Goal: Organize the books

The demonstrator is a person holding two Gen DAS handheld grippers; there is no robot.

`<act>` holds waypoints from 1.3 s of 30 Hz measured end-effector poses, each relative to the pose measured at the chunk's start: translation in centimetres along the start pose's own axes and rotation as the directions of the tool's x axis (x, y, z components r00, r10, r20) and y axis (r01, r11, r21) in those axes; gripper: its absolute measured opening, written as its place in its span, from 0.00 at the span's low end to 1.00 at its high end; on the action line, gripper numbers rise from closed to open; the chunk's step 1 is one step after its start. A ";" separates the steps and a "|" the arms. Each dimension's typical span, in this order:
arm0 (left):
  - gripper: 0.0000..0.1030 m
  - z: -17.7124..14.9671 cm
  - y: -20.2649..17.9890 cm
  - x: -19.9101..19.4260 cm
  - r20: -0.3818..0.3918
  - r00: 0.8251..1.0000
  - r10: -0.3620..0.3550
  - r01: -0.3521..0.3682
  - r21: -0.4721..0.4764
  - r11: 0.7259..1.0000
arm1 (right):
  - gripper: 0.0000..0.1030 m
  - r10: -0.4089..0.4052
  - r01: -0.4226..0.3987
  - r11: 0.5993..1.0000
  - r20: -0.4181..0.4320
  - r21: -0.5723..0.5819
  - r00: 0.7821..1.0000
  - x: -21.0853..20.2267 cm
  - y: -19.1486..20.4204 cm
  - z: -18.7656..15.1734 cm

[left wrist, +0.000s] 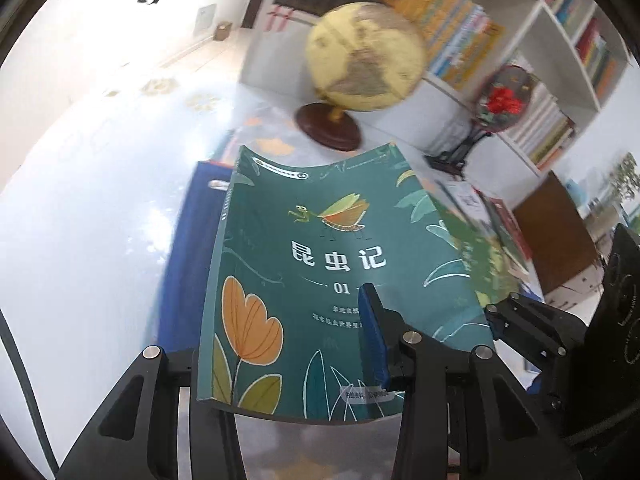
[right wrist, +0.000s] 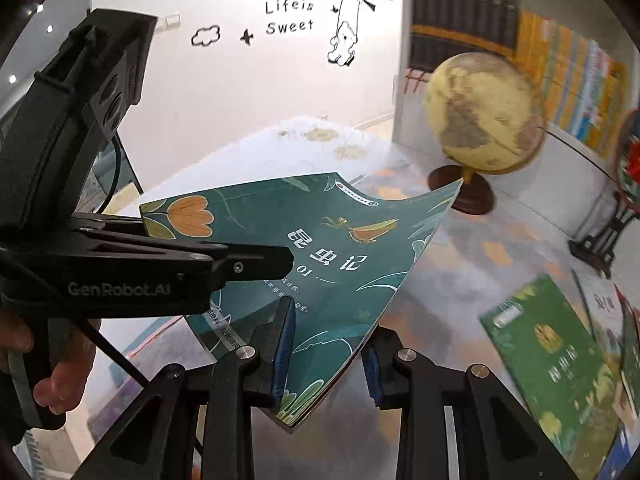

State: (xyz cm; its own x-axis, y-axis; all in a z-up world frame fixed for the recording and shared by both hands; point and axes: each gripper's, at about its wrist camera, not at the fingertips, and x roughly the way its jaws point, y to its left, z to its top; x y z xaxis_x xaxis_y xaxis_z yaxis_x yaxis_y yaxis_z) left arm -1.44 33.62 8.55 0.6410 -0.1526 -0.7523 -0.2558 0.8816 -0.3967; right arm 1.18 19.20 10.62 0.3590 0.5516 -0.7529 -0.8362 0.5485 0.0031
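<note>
- Mid-carry step by the look of it: teal book (left wrist: 320, 280) with the orange flower and insect on the cover is up off the bench (left wrist: 100, 240), held between both tools at its near edge.
- Left tool (left wrist: 288, 364) narrow and clamped on the book's bottom edge, 1 blue-padded finger (left wrist: 372, 340) lying on top of the cover, the other hidden under it.
- Right tool (right wrist: 326, 354) also narrow, gripping the book's near corner, blue pads on either side of the cover edge. Looks like contact, though the lower pad is partly hidden.
- Cover sagging and curling a bit at the far corners, so a floppy paperback, not stiff at all.
- Globe (left wrist: 364, 56) on its dark wooden base standing just beyond the book, white bookshelf (left wrist: 560, 40) packed with spines behind it.
- Another green book (right wrist: 560, 356) lying flat on the bench off to the right, with more books just beside it.
- Probably heading for that stack or the shelf, can't tell which from here.
- Next move calls for keeping both grips matched so the cover doesn't twist or tear, staying clear of the globe, then lining the book up square over its spot before letting go.
- Background smeared, so exact gaps hard to call.
</note>
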 end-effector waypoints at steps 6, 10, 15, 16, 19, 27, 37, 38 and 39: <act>0.36 -0.2 3.4 2.6 -0.046 0.999 -0.012 0.010 -0.057 0.998 | 0.29 -0.025 0.025 1.000 -0.037 0.007 0.999 3.8 0.5 0.4; 0.36 -0.5 5.2 3.6 -0.069 0.998 0.000 -0.007 -0.091 0.996 | 0.29 -0.020 0.023 0.998 -0.063 0.050 0.998 5.2 0.1 0.3; 0.36 -0.6 7.5 4.4 -0.097 0.995 -0.002 -0.012 -0.145 0.989 | 0.29 -0.009 0.019 0.995 -0.107 0.094 0.994 6.9 -0.2 -0.1; 0.36 -0.5 7.7 4.6 -0.101 0.995 0.001 -0.016 -0.148 0.989 | 0.29 -0.002 0.014 0.995 -0.114 0.102 0.994 7.2 -0.1 -0.3; 0.36 -0.4 8.1 4.6 -0.091 0.996 0.016 -0.030 -0.154 0.988 | 0.29 0.005 0.008 0.994 -0.128 0.105 0.992 7.8 0.5 -0.6; 0.39 -1.1 8.2 3.3 -0.080 0.990 0.119 -0.130 -0.152 0.980 | 0.52 0.044 -0.002 0.983 -0.225 0.183 0.973 9.1 -0.9 -2.2; 0.39 -5.4 3.0 -0.9 -0.082 0.988 0.131 -0.142 -0.152 0.978 | 0.52 0.031 0.027 0.969 -0.229 0.245 0.973 1.2 -3.5 -7.5; 0.39 -5.9 1.8 -1.0 -0.085 0.990 0.114 -0.125 -0.144 0.982 | 0.52 0.020 0.037 0.966 -0.220 0.254 0.975 -0.1 -4.0 -8.2; 0.39 -6.7 0.2 -1.1 -0.091 0.992 0.091 -0.103 -0.136 0.985 | 0.52 0.011 0.047 0.964 -0.213 0.262 0.977 -1.2 -4.5 -8.7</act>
State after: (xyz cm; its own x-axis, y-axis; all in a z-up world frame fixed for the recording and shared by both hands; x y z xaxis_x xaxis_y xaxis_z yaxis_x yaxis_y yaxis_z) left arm -7.02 30.98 5.75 0.5463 -0.1114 -0.8302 -0.4167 0.8236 -0.3847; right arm 0.93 10.60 5.73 0.2532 0.4106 -0.8760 -0.6807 0.7190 0.1403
